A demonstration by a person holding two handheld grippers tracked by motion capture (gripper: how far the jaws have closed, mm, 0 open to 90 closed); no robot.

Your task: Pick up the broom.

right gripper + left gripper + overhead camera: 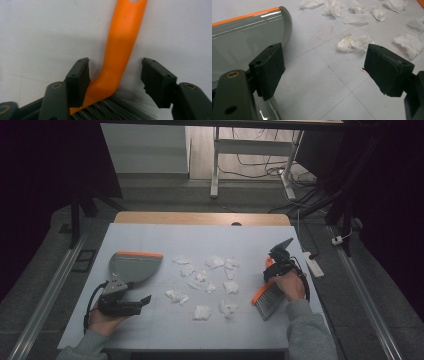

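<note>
Scraps of white paper (207, 282) lay scattered across the middle of the pale table (165, 237) in the high view, with a grey dustpan (132, 266) to their left, its orange edge on the far side. The left gripper (145, 299) sat just near of the dustpan, pointing right toward the scraps. At the right side of the table lay a small brush (266, 299), grey bristles on the near end and orange handle running away; the right gripper (270, 270) was set down over that handle.

From the left gripper view, the left gripper (324, 68) stood spread wide with bare table between its pads. The dustpan (242, 40) lay at the left, right by the left pad, and the paper scraps (354, 43) were strewn beyond.

From the right gripper view, the right gripper (115, 80) straddled the brush (120, 55), the orange handle running away between the jaws. The jaws were part open; the left pad sat against the handle's bend, while a gap showed at the right pad, so nothing was pinched yet.
</note>
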